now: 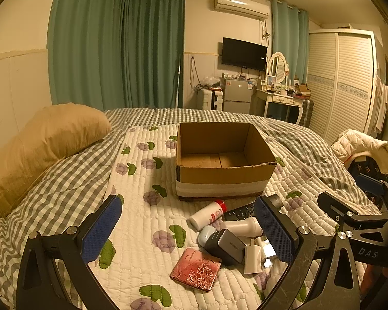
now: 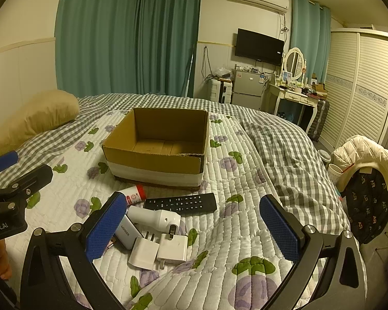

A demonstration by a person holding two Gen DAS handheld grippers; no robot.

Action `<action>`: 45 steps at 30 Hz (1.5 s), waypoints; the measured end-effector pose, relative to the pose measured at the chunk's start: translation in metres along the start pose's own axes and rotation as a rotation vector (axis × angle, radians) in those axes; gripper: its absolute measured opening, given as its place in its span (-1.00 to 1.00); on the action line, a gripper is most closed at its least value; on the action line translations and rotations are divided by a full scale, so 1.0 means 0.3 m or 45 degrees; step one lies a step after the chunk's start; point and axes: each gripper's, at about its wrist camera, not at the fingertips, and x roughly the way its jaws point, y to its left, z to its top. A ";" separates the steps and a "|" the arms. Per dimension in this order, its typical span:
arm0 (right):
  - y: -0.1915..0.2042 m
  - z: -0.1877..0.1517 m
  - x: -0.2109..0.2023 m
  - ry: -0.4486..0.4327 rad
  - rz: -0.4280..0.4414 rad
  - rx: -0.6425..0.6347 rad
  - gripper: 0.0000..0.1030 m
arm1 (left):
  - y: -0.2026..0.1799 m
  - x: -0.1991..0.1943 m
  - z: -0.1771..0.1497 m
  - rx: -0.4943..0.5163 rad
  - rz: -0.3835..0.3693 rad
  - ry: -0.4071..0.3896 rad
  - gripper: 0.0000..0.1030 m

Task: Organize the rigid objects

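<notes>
Both grippers hover over the bed with jaws spread wide and nothing between them: the left gripper point(image 1: 188, 232) and the right gripper point(image 2: 194, 228).

Nearest, in front of the open brown cardboard box point(image 1: 221, 160), lies a flat red wallet embossed with roses point(image 1: 196, 268); it looks light and thin, best pinched across its edges. Just beyond it, closer to the box, sit a dark grey block charger point(image 1: 226, 245) and two white square plug adapters point(image 2: 159, 252): stiff, probably dense for their size, with smooth sides that could slip, so flat faces suit the pads better than the prongs. A white cylindrical device point(image 2: 155, 217) lies beside them. Nearer the box still are a long black remote control point(image 2: 181, 202), rigid and easiest taken across its narrow width, and a white bottle with a red cap point(image 1: 208, 214), round and likely to roll. The box appears empty.

Everything rests on a white quilted bedspread with purple flowers point(image 2: 232, 180), soft enough to yield under a press. Beyond the box: a tan pillow point(image 1: 46, 139), green curtains point(image 1: 116, 46), and a wall-mounted television point(image 1: 243, 54).
</notes>
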 end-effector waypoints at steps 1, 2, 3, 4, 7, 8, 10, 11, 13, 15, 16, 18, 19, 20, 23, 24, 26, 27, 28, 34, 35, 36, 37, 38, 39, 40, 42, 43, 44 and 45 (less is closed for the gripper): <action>0.000 0.000 -0.001 -0.002 -0.001 -0.003 1.00 | -0.002 -0.001 0.001 0.002 0.000 -0.003 1.00; 0.001 0.001 -0.002 -0.003 -0.002 -0.006 1.00 | -0.003 -0.002 0.002 0.003 -0.002 -0.004 1.00; 0.002 0.002 -0.003 -0.003 -0.002 -0.009 1.00 | -0.003 -0.004 0.004 0.004 -0.003 -0.006 1.00; 0.003 0.004 -0.004 -0.004 -0.003 -0.012 1.00 | -0.004 -0.007 0.007 0.004 -0.005 -0.007 1.00; 0.008 0.008 -0.008 -0.007 -0.005 -0.020 1.00 | -0.001 -0.014 0.018 -0.010 0.005 -0.017 1.00; 0.008 0.009 -0.008 -0.007 -0.005 -0.023 1.00 | -0.001 -0.014 0.021 -0.012 0.009 -0.015 1.00; 0.016 0.012 -0.008 -0.007 -0.008 -0.032 1.00 | -0.003 -0.011 0.028 -0.004 0.018 -0.006 1.00; 0.016 0.012 -0.006 -0.005 -0.006 -0.034 1.00 | -0.004 -0.008 0.029 0.001 0.022 -0.004 1.00; 0.019 0.012 -0.001 0.001 -0.001 -0.036 1.00 | -0.007 0.001 0.026 0.010 0.032 0.002 1.00; 0.020 0.008 0.007 0.012 0.000 -0.039 1.00 | -0.009 0.016 0.018 0.014 0.031 0.021 1.00; 0.020 0.004 0.014 0.022 0.000 -0.039 1.00 | -0.009 0.038 0.007 0.017 0.029 0.050 1.00; 0.018 -0.009 0.036 0.051 0.001 -0.037 1.00 | -0.007 0.082 -0.020 0.017 0.029 0.112 1.00; 0.018 -0.015 0.045 0.064 0.003 -0.035 1.00 | -0.007 0.097 -0.031 0.018 0.029 0.134 1.00; 0.017 -0.024 0.061 0.086 0.005 -0.032 1.00 | -0.008 0.129 -0.055 0.024 0.027 0.178 1.00; 0.014 -0.048 0.099 0.136 0.005 -0.027 1.00 | -0.020 0.188 -0.116 0.061 0.040 0.256 1.00; 0.012 -0.055 0.111 0.152 0.004 -0.026 1.00 | -0.026 0.201 -0.136 0.071 0.044 0.273 1.00; 0.011 -0.068 0.133 0.181 0.007 -0.019 1.00 | -0.048 0.241 -0.194 0.111 0.011 0.356 0.98; 0.009 -0.074 0.142 0.193 0.013 -0.015 1.00 | -0.065 0.263 -0.228 0.139 -0.006 0.403 0.94; 0.010 -0.082 0.150 0.200 0.020 -0.013 1.00 | -0.077 0.283 -0.257 0.159 -0.014 0.439 0.90; 0.023 -0.111 0.185 0.242 0.015 -0.034 1.00 | -0.084 0.396 -0.364 0.196 0.016 0.603 0.84; 0.027 -0.115 0.190 0.250 0.013 -0.038 1.00 | -0.083 0.404 -0.369 0.201 0.013 0.603 0.84; 0.029 -0.117 0.192 0.256 0.011 -0.041 1.00 | -0.084 0.405 -0.371 0.207 0.008 0.603 0.83; 0.032 -0.119 0.196 0.263 0.006 -0.044 1.00 | -0.085 0.405 -0.371 0.209 -0.007 0.607 0.70; 0.037 -0.121 0.199 0.269 0.005 -0.049 1.00 | -0.083 0.403 -0.369 0.207 -0.017 0.610 0.62; 0.043 -0.123 0.203 0.277 0.004 -0.057 1.00 | -0.082 0.403 -0.367 0.204 -0.034 0.615 0.58; 0.047 -0.124 0.206 0.282 0.001 -0.062 1.00 | -0.077 0.397 -0.362 0.193 -0.067 0.622 0.57; 0.059 -0.131 0.211 0.296 -0.011 -0.078 1.00 | -0.076 0.390 -0.356 0.182 -0.094 0.623 0.55; 0.065 -0.134 0.214 0.302 -0.014 -0.086 1.00 | -0.070 0.380 -0.348 0.167 -0.108 0.618 0.51; 0.072 -0.139 0.217 0.311 -0.016 -0.094 1.00 | -0.059 0.376 -0.339 0.154 -0.117 0.612 0.48; 0.079 -0.144 0.219 0.322 -0.016 -0.101 1.00 | -0.052 0.369 -0.331 0.142 -0.121 0.607 0.40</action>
